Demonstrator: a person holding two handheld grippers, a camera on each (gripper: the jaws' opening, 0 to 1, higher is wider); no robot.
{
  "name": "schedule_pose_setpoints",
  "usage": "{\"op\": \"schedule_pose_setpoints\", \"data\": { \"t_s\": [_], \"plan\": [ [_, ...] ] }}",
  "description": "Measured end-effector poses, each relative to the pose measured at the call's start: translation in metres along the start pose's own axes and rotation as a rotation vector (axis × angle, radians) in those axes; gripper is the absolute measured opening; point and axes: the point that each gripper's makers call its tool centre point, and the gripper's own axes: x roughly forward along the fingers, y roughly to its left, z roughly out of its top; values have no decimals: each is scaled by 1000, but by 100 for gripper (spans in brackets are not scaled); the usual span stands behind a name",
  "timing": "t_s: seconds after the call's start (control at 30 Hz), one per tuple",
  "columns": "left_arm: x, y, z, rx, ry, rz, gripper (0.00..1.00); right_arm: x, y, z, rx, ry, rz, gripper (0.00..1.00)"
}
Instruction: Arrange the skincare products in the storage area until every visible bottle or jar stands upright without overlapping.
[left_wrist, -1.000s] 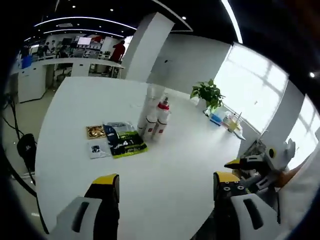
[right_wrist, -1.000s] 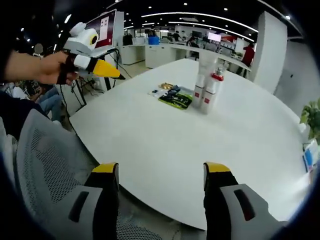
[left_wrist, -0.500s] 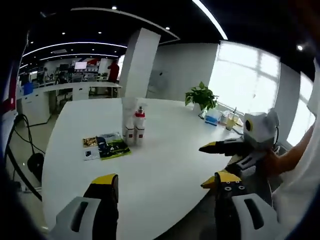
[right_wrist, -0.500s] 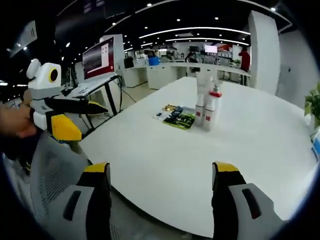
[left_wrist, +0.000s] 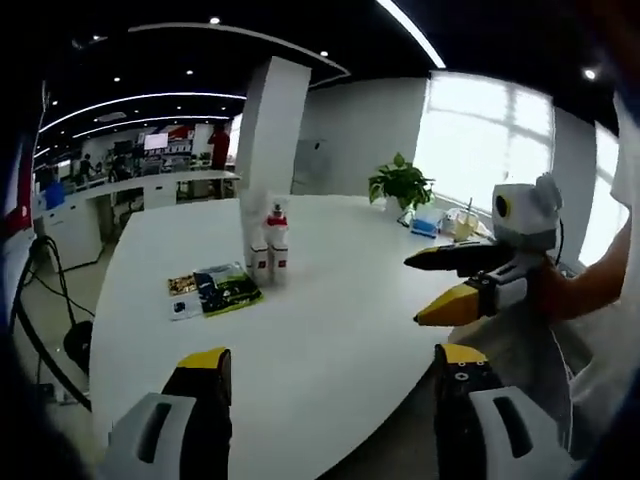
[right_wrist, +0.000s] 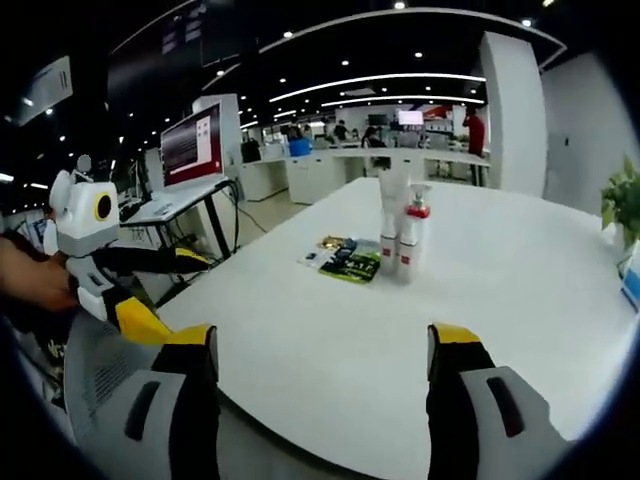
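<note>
Now, in the left gripper view, the left gripper (left_wrist: 325, 372) hangs with its yellow-tipped jaws apart and nothing between them over the near edge of the round white table (left_wrist: 330, 300). Two white bottles with red labels (left_wrist: 268, 258) stand upright, side by side and touching, mid-table; just beside them lie flat sachets (left_wrist: 214, 289), at least three. The right gripper (left_wrist: 432, 289), jaws parted, has risen since the earlier frame and now sits above the table edge. In the right gripper view, the right gripper's own jaws are apart and empty; the two bottles stand beyond them, sachets on their left. The left gripper, jaws spread, has dropped lower at the table's left edge.
</note>
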Motion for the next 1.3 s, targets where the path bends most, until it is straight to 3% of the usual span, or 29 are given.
{"op": "schedule_pose_setpoints", "data": {
  "t_s": [0.07,0.17,0.2,0.27,0.33,0.37,0.5,0.83,1.3],
  "plan": [
    [0,14,-13,33,64,29,87,1,1,0,-3,0,7,82],
    [1,27,-22,-22,67,79,89,1,3,0,-8,2,13,81],
    [-1,36,-20,15,59,145,90,0,3,0,-10,1,12,81],
    [0,39,2,140,-57,211,93,0,2,0,-20,3,5,80],
    [1,35,9,185,-96,211,98,0,2,0,-20,2,2,79],
    [0,37,8,210,-86,218,98,0,2,0,-22,-2,2,79],
    [-1,43,-3,139,-43,224,100,1,11,0,-42,1,27,79],
    [0,43,-1,169,-49,227,100,2,11,-3,-60,16,25,78],
    [0,43,-3,138,-54,220,100,4,17,-10,-89,49,38,77]
  ]
}}
